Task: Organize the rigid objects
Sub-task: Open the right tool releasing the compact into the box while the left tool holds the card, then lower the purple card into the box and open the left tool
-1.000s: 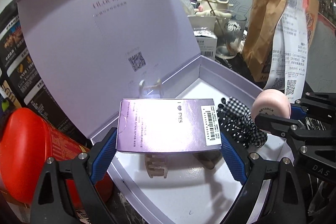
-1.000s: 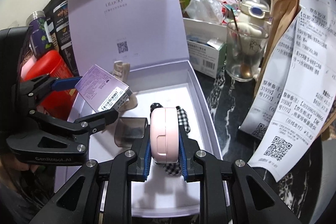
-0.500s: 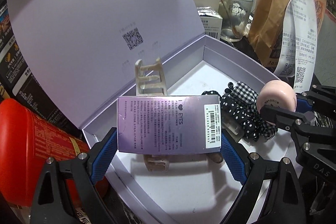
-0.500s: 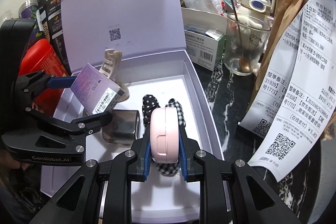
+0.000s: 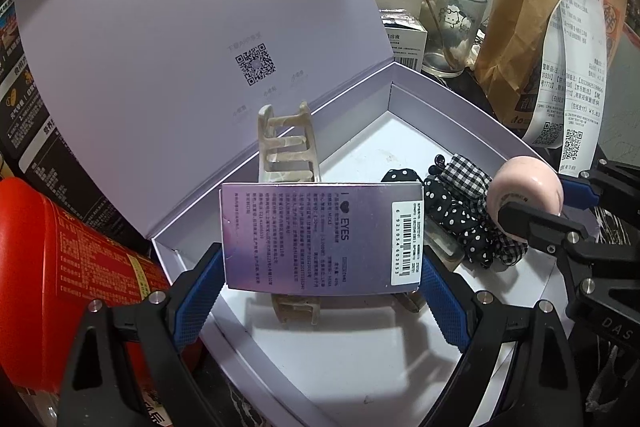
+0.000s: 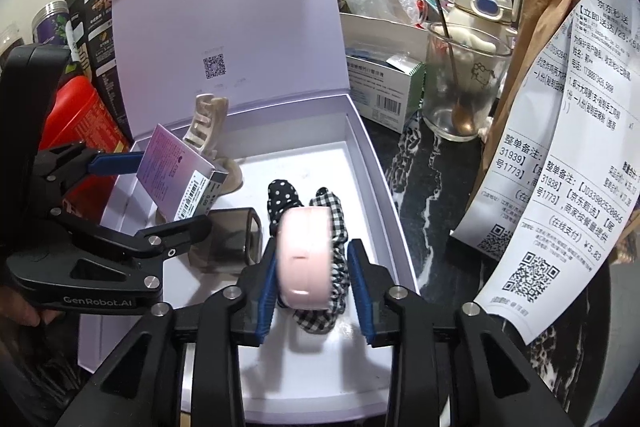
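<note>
Lilac cardboard forms an open gift box point(image 6: 372, 163) on a dark marbled counter point(image 6: 424, 187), its lid standing upright at the far side. The left tongs point(image 5: 320, 275) grip a small purple carton point(image 5: 320, 237) by its two short ends, jaws set wide, holding it tilted above the box's near-left part. That carton hides most of a beige hair claw point(image 5: 286, 143), whose top pokes up behind it and whose base shows below. The right tongs point(image 6: 314, 277) are opening around a pink round case point(image 6: 306, 259); the right pad stands clear of it, while the left pad looks just beside it, contact hard to judge because the case is blurred. Under the case lie black-and-white scrunchies point(image 6: 320, 203), partly covered. A smoky translucent clip point(image 6: 234, 239) lies left of them, half hidden by the left tongs. Right of the box stand a glass with a spoon point(image 6: 460, 87) and a paper bag with long receipts point(image 6: 560, 147), cut off at the frame edge. A red canister point(image 5: 60, 267) sits left of the box.
</note>
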